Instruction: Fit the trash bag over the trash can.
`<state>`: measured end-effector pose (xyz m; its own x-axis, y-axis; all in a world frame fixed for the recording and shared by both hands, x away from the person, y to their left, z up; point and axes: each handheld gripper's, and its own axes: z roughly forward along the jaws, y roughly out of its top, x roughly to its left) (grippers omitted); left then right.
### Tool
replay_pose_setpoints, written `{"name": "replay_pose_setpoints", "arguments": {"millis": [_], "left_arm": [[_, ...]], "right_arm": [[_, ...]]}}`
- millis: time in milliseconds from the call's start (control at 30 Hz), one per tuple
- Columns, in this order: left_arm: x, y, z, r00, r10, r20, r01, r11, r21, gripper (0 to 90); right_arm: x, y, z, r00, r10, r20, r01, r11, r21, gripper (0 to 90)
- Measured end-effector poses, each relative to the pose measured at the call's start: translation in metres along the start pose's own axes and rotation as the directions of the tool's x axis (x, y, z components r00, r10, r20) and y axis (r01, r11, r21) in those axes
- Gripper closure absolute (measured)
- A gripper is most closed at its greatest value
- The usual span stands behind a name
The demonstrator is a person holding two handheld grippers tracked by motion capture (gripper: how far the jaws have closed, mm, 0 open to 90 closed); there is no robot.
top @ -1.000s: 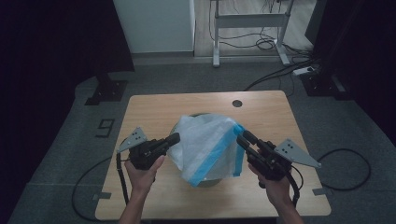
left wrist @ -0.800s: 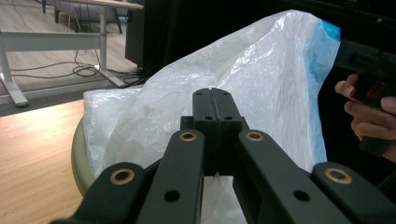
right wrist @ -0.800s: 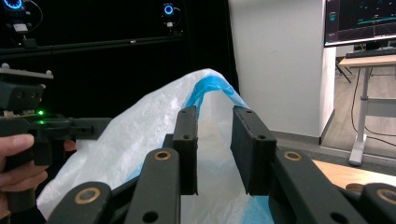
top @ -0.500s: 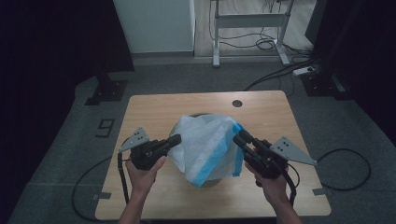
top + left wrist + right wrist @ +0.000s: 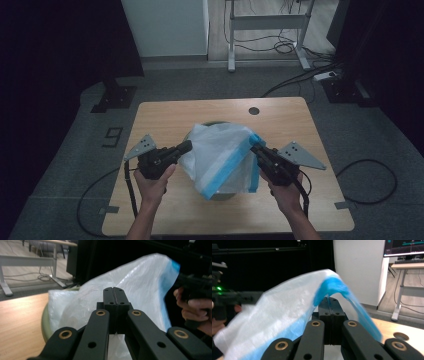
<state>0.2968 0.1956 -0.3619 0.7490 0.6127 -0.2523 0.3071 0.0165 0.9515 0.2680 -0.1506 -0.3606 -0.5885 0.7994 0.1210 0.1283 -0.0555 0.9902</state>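
Between 2 clamped hand-held grippers, left (image 5: 187, 146) and right (image 5: 255, 148): plastic bag (image 5: 220, 152) stretched over bowl (image 5: 218, 196), edges pinched.

translucent white bag (image 5: 220, 150) with blue edge band; pale green bin (image 5: 46, 322); light wood table (image 5: 165, 117); black grippers

At the frame's lower centre, we held a white plastic bag (image 5: 220, 152) with a blue edge over a green bowl (image 5: 220, 195), left gripper (image 5: 186, 146) and right gripper (image 5: 256, 148) pinching its opposite sides above the wooden table (image 5: 165, 115).
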Motion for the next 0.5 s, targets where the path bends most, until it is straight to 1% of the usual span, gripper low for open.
{"name": "replay_pose_setpoints", "arguments": {"millis": [67, 133, 167, 200, 267, 300, 367, 467, 500], "left_arm": [[0.002, 0.001, -0.002, 1.0, -0.005, -0.007, 0.005, 0.9998, -0.02, 90.0], [0.003, 0.002, -0.003, 0.9999, -0.005, -0.012, 0.004, 0.9996, -0.027, 90.0], [0.004, 0.003, -0.004, 0.9997, -0.005, -0.024, 0.004, 0.9992, -0.039, 90.0], [0.005, 0.003, -0.004, 0.9994, -0.011, -0.032, 0.009, 0.9988, -0.047, 90.0], [0.007, 0.004, -0.005, 0.9992, -0.015, -0.038, 0.013, 0.9985, -0.054, 90.0], [0.01, 0.005, -0.006, 0.9981, -0.025, -0.056, 0.022, 0.9974, -0.068, 90.0], [0.012, 0.006, -0.009, 0.9971, -0.035, -0.067, 0.03, 0.9961, -0.083, 90.0], [0.014, 0.005, -0.013, 0.9959, -0.04, -0.081, 0.032, 0.9943, -0.101, 90.0], [0.014, 0.005, -0.013, 0.9959, -0.04, -0.081, 0.032, 0.9943, -0.101, 90.0]], "right_arm": [[-0.004, -0.002, -0.002, 0.9999, 0.003, 0.011, -0.003, 1.0, 0.007, 89.3], [-0.006, -0.003, -0.003, 0.9999, 0.001, 0.016, -0.001, 0.9999, 0.014, 89.3], [-0.01, -0.005, -0.005, 0.9996, -0.002, 0.027, 0.002, 0.9998, 0.019, 89.2], [-0.011, -0.005, -0.006, 0.9996, -0.002, 0.028, 0.001, 0.9998, 0.021, 89.2], [-0.014, -0.005, -0.009, 0.9994, -0.003, 0.033, 0.003, 0.9997, 0.023, 89.2], [-0.016, -0.005, -0.011, 0.9994, -0.005, 0.035, 0.004, 0.9997, 0.024, 89.2], [-0.019, -0.005, -0.014, 0.999, -0.008, 0.044, 0.007, 0.9997, 0.024, 89.2], [-0.025, -0.004, -0.02, 0.9977, -0.003, 0.067, 0.002, 0.9999, 0.016, 89.2], [-0.025, -0.004, -0.02, 0.9977, -0.003, 0.067, 0.002, 0.9999, 0.016, 89.2]]}}
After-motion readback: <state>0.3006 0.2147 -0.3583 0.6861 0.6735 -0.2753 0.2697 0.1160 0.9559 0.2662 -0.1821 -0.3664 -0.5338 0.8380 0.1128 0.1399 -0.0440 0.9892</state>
